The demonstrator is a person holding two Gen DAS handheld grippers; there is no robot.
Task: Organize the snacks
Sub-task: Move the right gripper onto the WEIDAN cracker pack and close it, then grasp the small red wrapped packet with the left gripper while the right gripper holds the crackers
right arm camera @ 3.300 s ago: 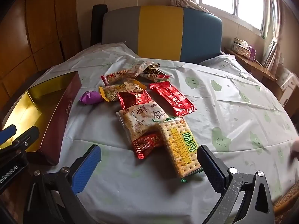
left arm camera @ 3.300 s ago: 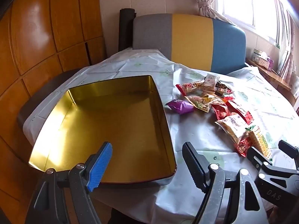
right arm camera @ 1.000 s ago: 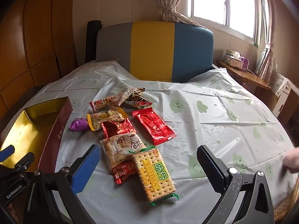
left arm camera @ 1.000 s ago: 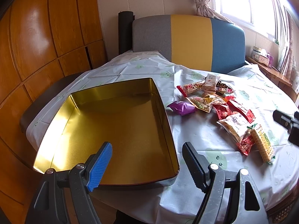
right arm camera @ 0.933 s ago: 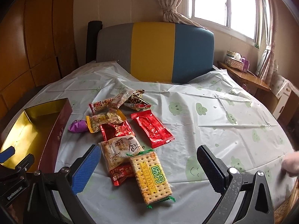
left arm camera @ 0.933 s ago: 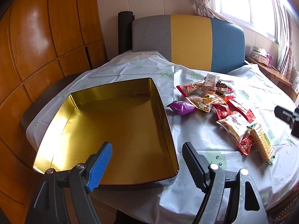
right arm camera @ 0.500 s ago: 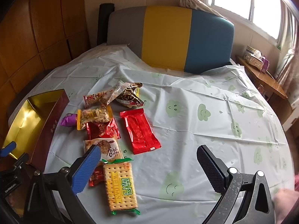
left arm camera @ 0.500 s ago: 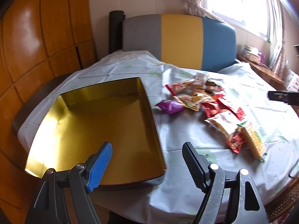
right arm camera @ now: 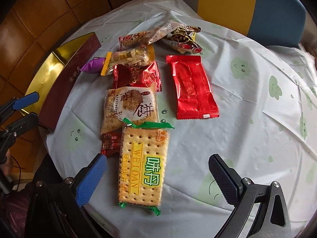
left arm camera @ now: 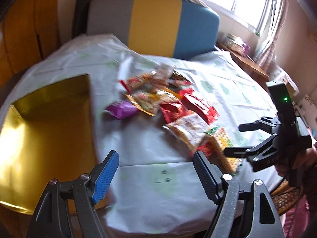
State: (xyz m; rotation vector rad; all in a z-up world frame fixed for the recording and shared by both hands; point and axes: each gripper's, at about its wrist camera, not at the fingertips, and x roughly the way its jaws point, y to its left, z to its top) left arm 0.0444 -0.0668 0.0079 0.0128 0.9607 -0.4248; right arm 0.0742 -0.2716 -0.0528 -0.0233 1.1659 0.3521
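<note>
Several snack packets lie in a heap on the white tablecloth. The nearest is a yellow cracker pack [right arm camera: 143, 166], with a beige pastry packet [right arm camera: 129, 107] and a red foil packet [right arm camera: 193, 87] behind it. My right gripper [right arm camera: 158, 172] is open, hovering just above the cracker pack with a finger on each side of it. It also shows in the left wrist view [left arm camera: 235, 138]. My left gripper [left arm camera: 156, 170] is open and empty over the table's near edge, right of the empty gold tin box [left arm camera: 45, 123]. The left wrist view is blurred.
A purple candy [right arm camera: 93, 65] lies by the box's maroon wall [right arm camera: 67, 81]. A grey, yellow and blue chair back [left arm camera: 154, 23] stands behind the table. A wooden side shelf [left arm camera: 245, 63] runs under the window at the right.
My right gripper has dropped down and forward over the cracker pack. My left gripper has swung right, away from the box, so the snacks sit more central.
</note>
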